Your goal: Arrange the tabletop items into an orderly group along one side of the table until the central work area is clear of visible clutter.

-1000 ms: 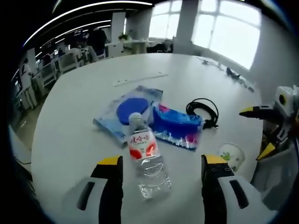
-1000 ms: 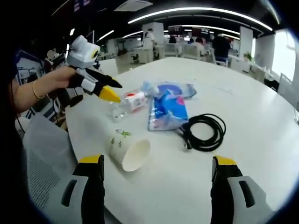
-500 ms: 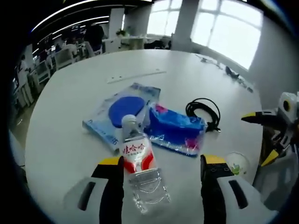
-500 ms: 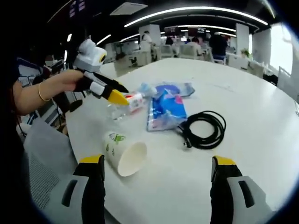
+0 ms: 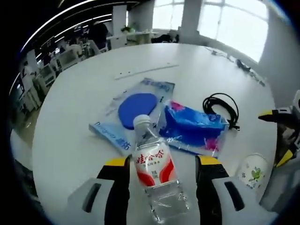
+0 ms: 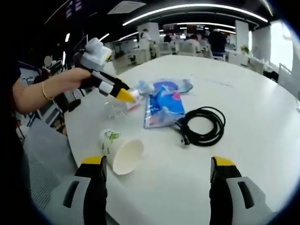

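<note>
Straddling the lying water bottle (image 5: 157, 180) on the worktop (image 5: 70, 122), the left gripper (image 5: 161, 164) has its jaws spread, not yet pinching. Close squarely on the labelled middle to prevent rolling. The right gripper (image 6: 157, 164) hovers spread near the tipped paper cup (image 6: 121, 151).

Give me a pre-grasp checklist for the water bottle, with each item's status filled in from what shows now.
1. Left gripper open: ok.
2. Water bottle lying between its jaws: ok.
3. Jaws touching the bottle: cannot tell.
4. Bottle cap on: ok.
5. Blue packet apart from the bottle: cannot tell, they look close.
6. Right gripper open and away from the bottle, with the paper cup tipped over in front of it: ok.
</note>
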A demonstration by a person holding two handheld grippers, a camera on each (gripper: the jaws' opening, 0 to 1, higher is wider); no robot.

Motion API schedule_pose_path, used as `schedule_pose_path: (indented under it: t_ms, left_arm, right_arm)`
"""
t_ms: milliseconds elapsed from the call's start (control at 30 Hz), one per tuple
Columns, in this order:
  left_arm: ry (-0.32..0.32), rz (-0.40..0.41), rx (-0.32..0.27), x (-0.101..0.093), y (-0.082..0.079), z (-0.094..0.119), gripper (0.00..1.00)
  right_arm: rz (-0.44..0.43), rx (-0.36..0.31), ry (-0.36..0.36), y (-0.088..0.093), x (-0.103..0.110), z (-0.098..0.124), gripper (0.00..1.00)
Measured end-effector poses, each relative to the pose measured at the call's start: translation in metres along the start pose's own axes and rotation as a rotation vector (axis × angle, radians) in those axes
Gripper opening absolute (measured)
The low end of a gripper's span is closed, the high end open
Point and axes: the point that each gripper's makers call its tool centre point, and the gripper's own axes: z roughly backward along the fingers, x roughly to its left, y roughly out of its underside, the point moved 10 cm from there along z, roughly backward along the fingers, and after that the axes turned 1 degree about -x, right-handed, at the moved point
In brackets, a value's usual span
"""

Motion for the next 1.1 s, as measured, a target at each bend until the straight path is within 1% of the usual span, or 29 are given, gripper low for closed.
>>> schedule_pose_path:
  t_ms: [100,167,233,267,367,467,567,667,700,733,767,1000,1067,1100]
  left_arm:
    - [-0.004,0.014,0.015,0.002,-0.002,-0.005,0.51]
    - [-0.001,0.009,0.025,0.001,-0.002,-0.008,0.49]
    - [0.002,0.007,0.054,0.001,-0.002,-0.012,0.50]
    - [0.006,0.023,0.069,0.002,-0.001,-0.014,0.50]
    - [0.010,0.042,0.078,0.004,-0.003,-0.018,0.51]
    - [0.005,0.058,0.106,0.005,-0.004,-0.021,0.49]
    - [-0.002,0.072,0.118,0.006,-0.006,-0.023,0.47]
    - [0.009,0.079,0.119,0.009,-0.008,-0.024,0.41]
    - [0.010,0.091,0.122,0.010,-0.008,-0.024,0.41]
    - [0.025,0.125,0.120,0.010,-0.009,-0.024,0.41]
    - [0.026,0.136,0.119,0.010,-0.009,-0.025,0.41]
    - [0.012,0.123,0.164,0.008,-0.011,-0.030,0.41]
    - [0.003,0.132,0.177,0.008,-0.012,-0.029,0.41]
    - [-0.006,0.151,0.179,0.008,-0.012,-0.029,0.40]
  right_arm:
    - [-0.006,0.002,0.000,0.001,0.000,0.000,0.90]
    - [-0.007,0.004,0.001,0.002,0.000,-0.001,0.90]
    - [-0.014,0.001,0.003,0.003,0.000,-0.001,0.89]
    - [-0.016,-0.003,0.005,0.003,-0.001,0.000,0.88]
    - [-0.050,-0.022,0.008,0.003,-0.003,0.000,0.86]
    - [-0.059,-0.025,0.013,0.003,-0.005,0.001,0.86]
    - [-0.061,-0.022,0.021,0.004,-0.006,0.001,0.86]
    - [-0.071,-0.021,0.021,0.006,-0.006,0.001,0.86]
    - [-0.075,-0.021,0.021,0.007,-0.005,0.001,0.86]
    - [-0.079,-0.020,0.021,0.007,-0.005,0.001,0.85]
    - [-0.080,-0.020,0.019,0.008,-0.005,0.001,0.85]
    - [-0.088,-0.021,0.018,0.008,-0.004,0.000,0.85]
    - [-0.089,-0.022,0.020,0.007,-0.004,0.000,0.85]
    - [-0.089,-0.023,0.022,0.007,-0.004,0.001,0.85]
